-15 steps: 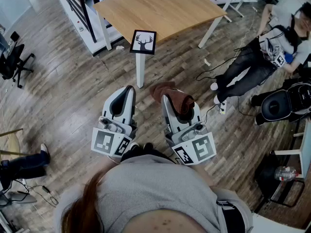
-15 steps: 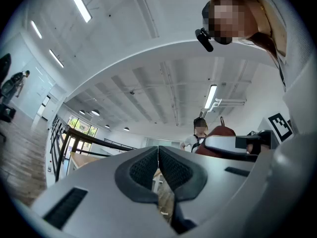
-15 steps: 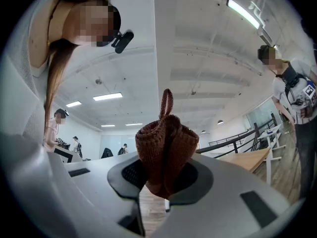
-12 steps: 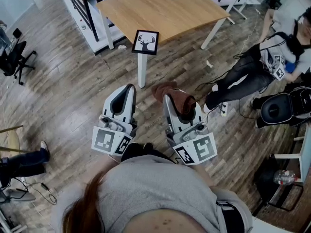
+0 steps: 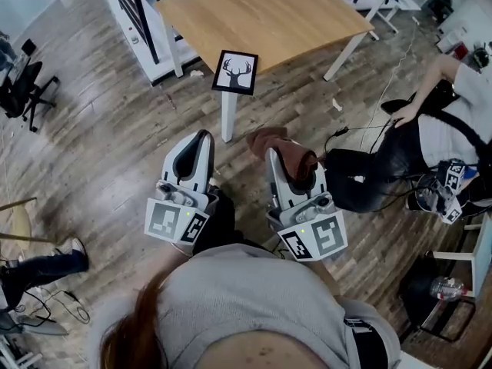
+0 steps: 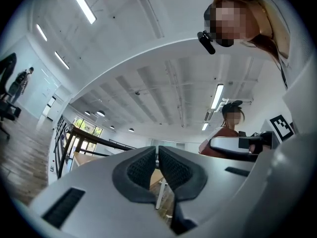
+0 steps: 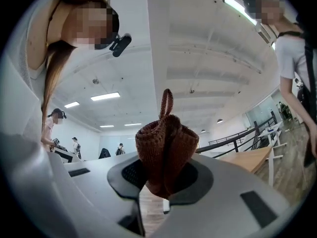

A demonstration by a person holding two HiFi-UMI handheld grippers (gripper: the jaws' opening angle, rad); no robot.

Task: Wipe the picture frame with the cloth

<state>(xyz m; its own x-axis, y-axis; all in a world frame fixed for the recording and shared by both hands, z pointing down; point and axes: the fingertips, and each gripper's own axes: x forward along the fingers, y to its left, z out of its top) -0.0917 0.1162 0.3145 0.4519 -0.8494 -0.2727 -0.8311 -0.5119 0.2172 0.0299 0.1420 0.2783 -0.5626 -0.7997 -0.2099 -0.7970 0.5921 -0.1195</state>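
A black picture frame point(image 5: 235, 71) with a deer-head print stands at the near corner of a wooden table point(image 5: 261, 14), ahead of both grippers. My right gripper point(image 5: 270, 154) is shut on a folded brown cloth point(image 5: 283, 151), which bulges up between its pads point(image 7: 166, 152). To its left, my left gripper point(image 5: 202, 138) is shut with nothing between its pads point(image 6: 157, 165). Both grippers are held close to my body, over the floor, tilted slightly upward and well short of the frame.
A white table leg point(image 5: 227, 114) stands just below the frame. A person sits on the floor at the right point(image 5: 430, 137), with cables beside them. A black office chair point(image 5: 19, 91) stands at the left, and dark railings point(image 5: 134, 6) run behind the table.
The table and frame have shifted slightly nearer in the head view. The person at the right has changed posture. Both grippers keep their places and the cloth stays gripped.
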